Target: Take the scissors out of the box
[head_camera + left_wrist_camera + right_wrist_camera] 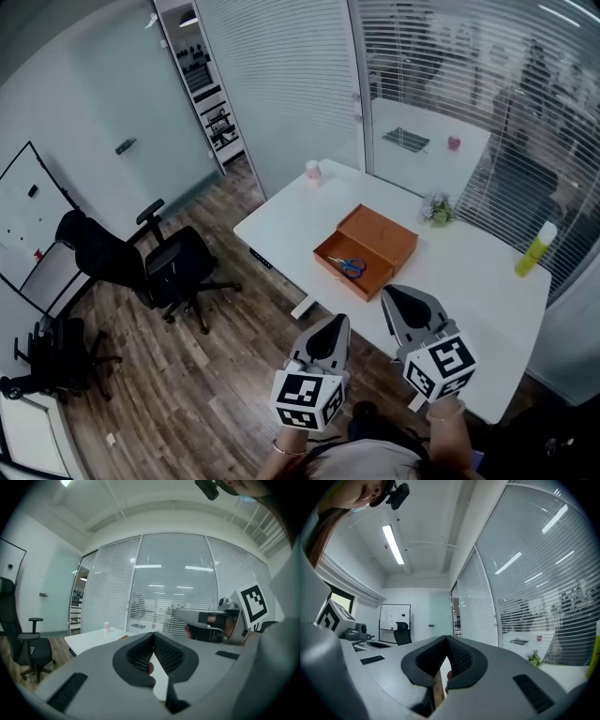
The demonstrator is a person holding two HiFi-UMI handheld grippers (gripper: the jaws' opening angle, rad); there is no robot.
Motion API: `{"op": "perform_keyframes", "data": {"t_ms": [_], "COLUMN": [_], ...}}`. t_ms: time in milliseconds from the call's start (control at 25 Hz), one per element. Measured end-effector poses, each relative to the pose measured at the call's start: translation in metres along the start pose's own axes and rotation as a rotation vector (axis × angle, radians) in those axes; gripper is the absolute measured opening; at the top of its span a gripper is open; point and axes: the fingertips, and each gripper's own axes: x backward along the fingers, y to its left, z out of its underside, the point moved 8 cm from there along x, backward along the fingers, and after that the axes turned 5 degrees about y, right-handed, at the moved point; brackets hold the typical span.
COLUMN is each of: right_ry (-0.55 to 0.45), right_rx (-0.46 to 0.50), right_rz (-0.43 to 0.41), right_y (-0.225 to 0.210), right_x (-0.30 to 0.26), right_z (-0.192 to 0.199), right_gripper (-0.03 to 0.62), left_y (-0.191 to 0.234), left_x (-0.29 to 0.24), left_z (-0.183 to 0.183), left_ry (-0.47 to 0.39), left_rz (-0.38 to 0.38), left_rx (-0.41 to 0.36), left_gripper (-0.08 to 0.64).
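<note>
**Plainly: scissors in the box, both grippers clenched on nothing**

The scissors (352,266) are small, with blue handles and pale blades. They lie flat inside the open orange box (380,234), in the part nearer the person. The box stands mid-way along the white table (478,281), with a pink cup (313,172) off to its left and a yellow bottle (535,249) far to its right.

The left gripper (339,322) hangs short of the table's near edge, well apart from the box. Its dark ribbed fingers (168,651) meet at the tips with nothing between them. The right gripper (387,292) reaches just over the near edge, close to the box but clear of it. Its fingers (461,658) are likewise pressed together and empty.
</note>
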Motion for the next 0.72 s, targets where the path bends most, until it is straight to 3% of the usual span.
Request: {"op": "perform_keyframes", "data": {"t_ms": [720], "right_ry": [0.086], "right_rx": [0.009], "right_rz": [-0.086], "right_y": [-0.065], "right_x": [-0.074], "right_z": [0.019], "right_gripper": [0.028], "left_y": [0.03], "left_x": [-0.073], "left_z": [-0.004], "left_ry": [0.011], "left_rz": [-0.114], "left_rx": [0.044], "left_gripper": [0.018]}}
